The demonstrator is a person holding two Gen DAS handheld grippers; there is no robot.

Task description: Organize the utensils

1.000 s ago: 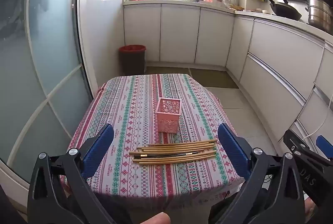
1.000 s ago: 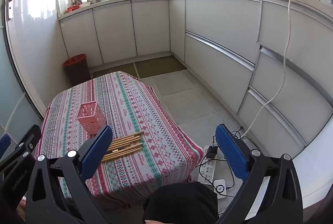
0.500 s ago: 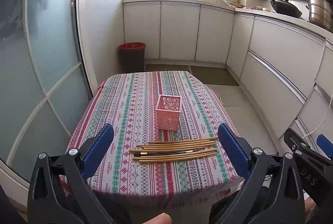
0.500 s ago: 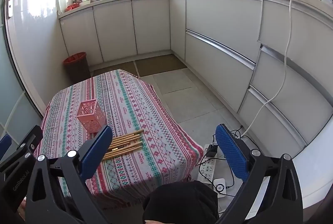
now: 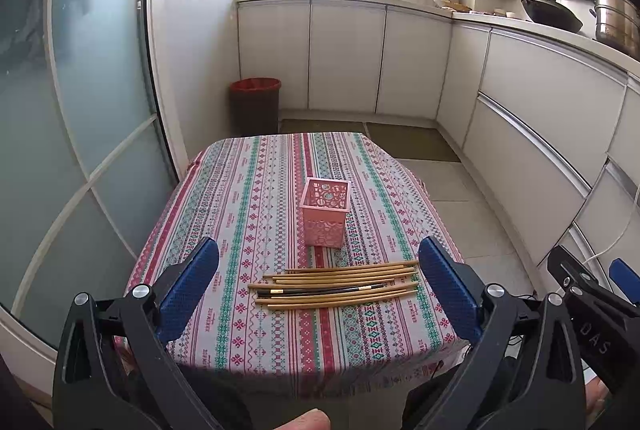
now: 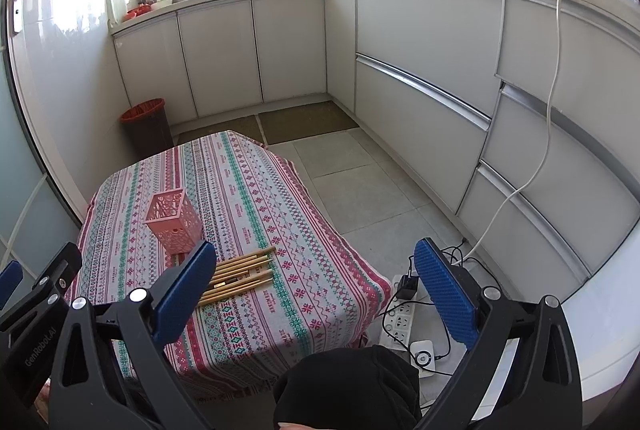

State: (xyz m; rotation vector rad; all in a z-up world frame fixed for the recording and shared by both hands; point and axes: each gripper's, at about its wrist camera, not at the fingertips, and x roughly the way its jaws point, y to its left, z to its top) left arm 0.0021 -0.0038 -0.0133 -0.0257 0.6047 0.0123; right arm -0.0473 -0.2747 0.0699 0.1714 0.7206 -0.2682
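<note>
Both the left gripper [image 5: 318, 280] and right gripper [image 6: 314, 284] hover with jaws wide apart and empty, wooden chopsticks [image 5: 336, 284] lying flat on the patterned-cloth surface [image 5: 248, 198] just before the upright pink perforated plastic holder [image 5: 325, 217].

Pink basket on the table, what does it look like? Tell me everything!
The pink basket is a small square box, plastic by its look, with walls full of little cut-out patterns. It stands upright with its top open, and no sticks poke out. It sits near the middle of the striped tablecloth, just behind the row of chopsticks, not touching them. Neither gripper touches it.
</note>
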